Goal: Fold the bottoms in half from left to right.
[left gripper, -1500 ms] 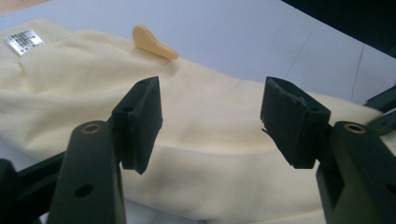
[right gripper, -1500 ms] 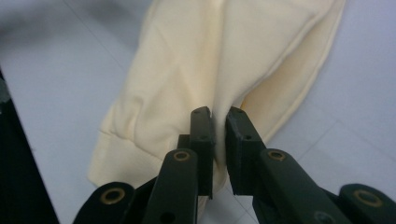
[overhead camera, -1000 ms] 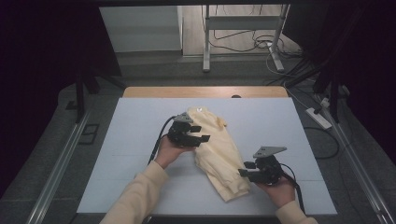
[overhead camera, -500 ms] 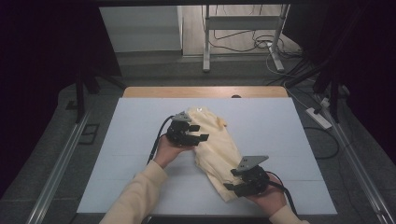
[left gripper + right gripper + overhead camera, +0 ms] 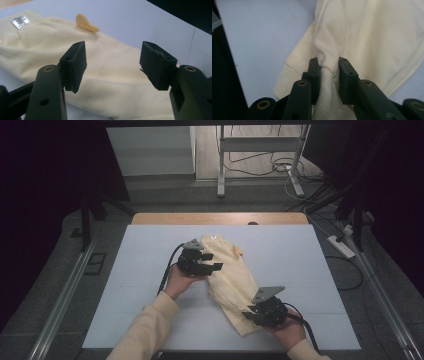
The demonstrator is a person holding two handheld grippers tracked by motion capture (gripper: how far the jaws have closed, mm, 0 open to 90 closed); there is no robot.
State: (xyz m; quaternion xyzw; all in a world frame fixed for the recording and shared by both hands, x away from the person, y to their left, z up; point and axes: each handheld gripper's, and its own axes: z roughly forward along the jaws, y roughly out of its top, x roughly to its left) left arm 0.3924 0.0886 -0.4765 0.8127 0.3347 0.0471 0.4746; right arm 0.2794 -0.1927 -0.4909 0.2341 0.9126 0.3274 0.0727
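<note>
Your right gripper has just been closing, and its fingers now pinch a bunched fold of the pale yellow garment at its near end, ribbed hem cloth squeezed up between the pads. Pinching there looks like a way to get a firm hold on an edge so the cloth can be pulled straight or folded over, rather than dragging the whole piece.

Your left gripper sits at the far-left end of the garment, near the collar with its small silver label. Its fingers stand partly apart with nothing between them; the cloth lies just below and beyond the pads, not pressed by them. Resting there, the gripper seems placed to steady or take that end while the right one works the hem.

The garment lies crumpled on the white desk, running from far left to near right between your two hands, roughly in the middle of the surface. A small yellow tab sticks out on its far side.
</note>
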